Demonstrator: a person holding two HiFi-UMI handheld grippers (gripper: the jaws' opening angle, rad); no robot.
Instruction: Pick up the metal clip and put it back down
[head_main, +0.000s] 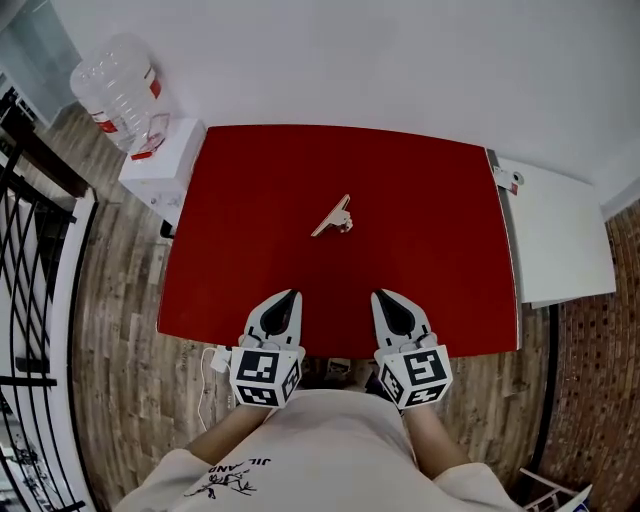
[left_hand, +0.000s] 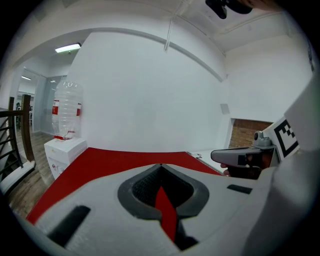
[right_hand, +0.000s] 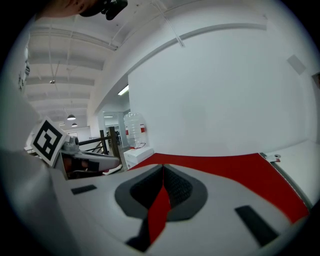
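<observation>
The metal clip (head_main: 333, 217) lies on the red table (head_main: 250, 180), a little behind its middle. Both grippers rest over the table's near edge, well short of the clip. My left gripper (head_main: 291, 294) is shut with its tips together and nothing between them. My right gripper (head_main: 379, 295) is shut and empty too, a hand's width to the right of the left one. In the left gripper view the jaws (left_hand: 160, 166) meet at the tip, and the right gripper view shows the same for the right gripper (right_hand: 163, 167). Neither gripper view shows the clip.
A white water dispenser (head_main: 163, 160) with a clear bottle (head_main: 115, 88) stands at the table's left rear corner. A white side table (head_main: 555, 230) adjoins the right edge. A black railing (head_main: 25, 260) runs along the far left. A white wall stands behind the table.
</observation>
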